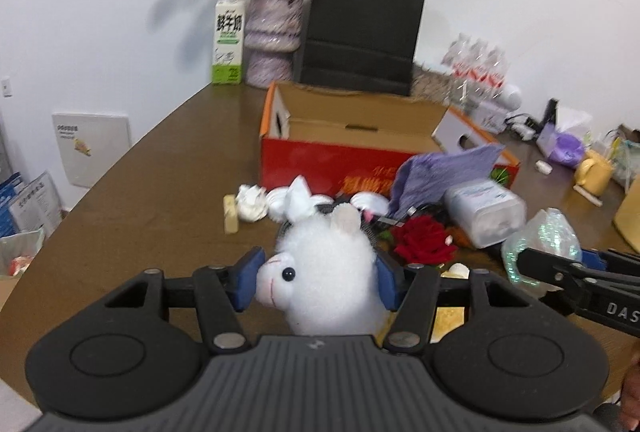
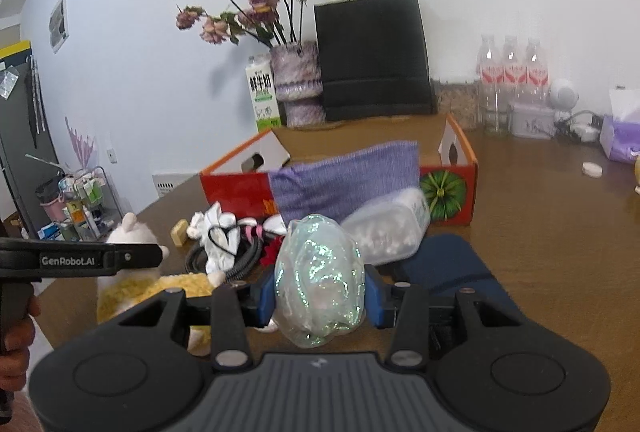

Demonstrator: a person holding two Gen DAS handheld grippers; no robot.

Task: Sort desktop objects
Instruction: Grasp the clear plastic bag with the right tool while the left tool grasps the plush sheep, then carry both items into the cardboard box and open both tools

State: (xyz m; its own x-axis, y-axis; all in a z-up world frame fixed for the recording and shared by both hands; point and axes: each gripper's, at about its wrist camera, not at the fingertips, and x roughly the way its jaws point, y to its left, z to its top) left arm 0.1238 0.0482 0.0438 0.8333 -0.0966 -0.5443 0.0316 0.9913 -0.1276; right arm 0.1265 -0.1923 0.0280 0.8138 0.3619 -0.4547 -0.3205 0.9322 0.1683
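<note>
A: While both hands are loaded, this reads as the pick-up step of the sort. Going left to right: left gripper (image 1: 318,282) has its 2 blue pads pressed on the head of the white plush sheep (image 1: 320,272). From the right wrist view its yellow body hangs low over the table (image 1: 168,191).

B: Clamped for sure?

A: Pads dent the fluff on both sides, so yes, gripped. Right gripper (image 2: 320,292) is clamped on the iridescent wrapped bundle (image 2: 320,276), pads tight on its 2 sides.

B: Where does it all go?

A: My guess is the red cardboard box (image 1: 320,155), open, just behind the pile. A purple cloth (image 1: 440,171) drapes over its front wall, and a clear plastic jar (image 1: 484,211) lies on its side against it.

B: Next move?

A: Probably lift the sheep clear of the red rose (image 1: 424,242) and the black cable (image 2: 224,260), carry it forward over the box wall, then let go. The 2 grippers sit close together, so 1 should go first. Soft toy, so it may sag or snag on the clutter.
</note>
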